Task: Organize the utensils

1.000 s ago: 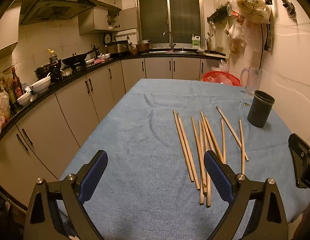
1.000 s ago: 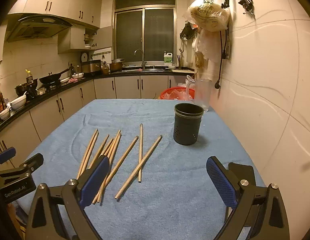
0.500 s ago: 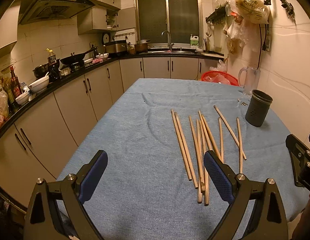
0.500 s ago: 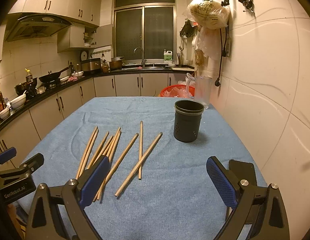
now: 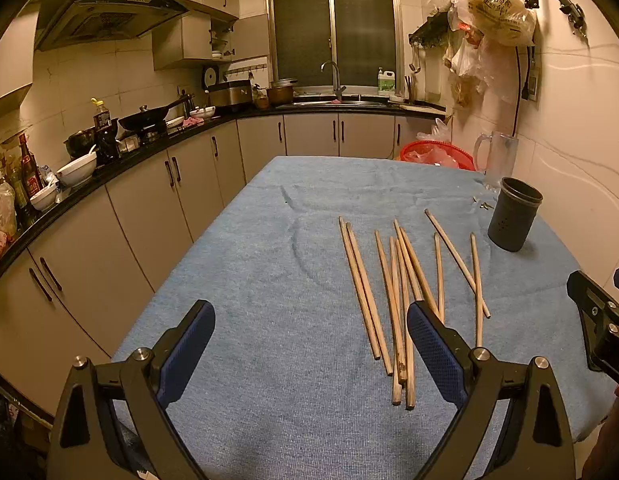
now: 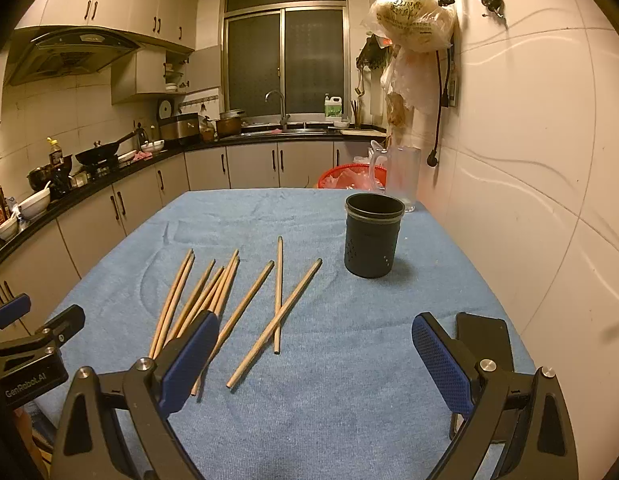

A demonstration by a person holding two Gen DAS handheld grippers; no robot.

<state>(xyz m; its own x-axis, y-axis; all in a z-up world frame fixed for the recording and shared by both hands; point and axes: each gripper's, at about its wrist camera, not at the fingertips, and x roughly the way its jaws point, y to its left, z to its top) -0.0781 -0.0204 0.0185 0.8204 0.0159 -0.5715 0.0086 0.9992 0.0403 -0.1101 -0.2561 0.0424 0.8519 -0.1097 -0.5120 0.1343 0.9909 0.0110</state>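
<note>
Both grippers, left (image 5: 309, 344) and right (image 6: 315, 354), hovering jaws apart, empty; chopsticks (image 6: 229, 300) lying loose on worktop (image 6: 349, 400), awaiting dark holder (image 6: 372, 236).

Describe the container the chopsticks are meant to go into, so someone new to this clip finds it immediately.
Start at the blue cloth-covered table and look to its far side by the tiled wall. The dark cylindrical holder stands upright there, just beyond the loose wooden chopsticks. Unlike the clear glass mug behind it, it is opaque, handleless, and dotted with small holes.
</note>
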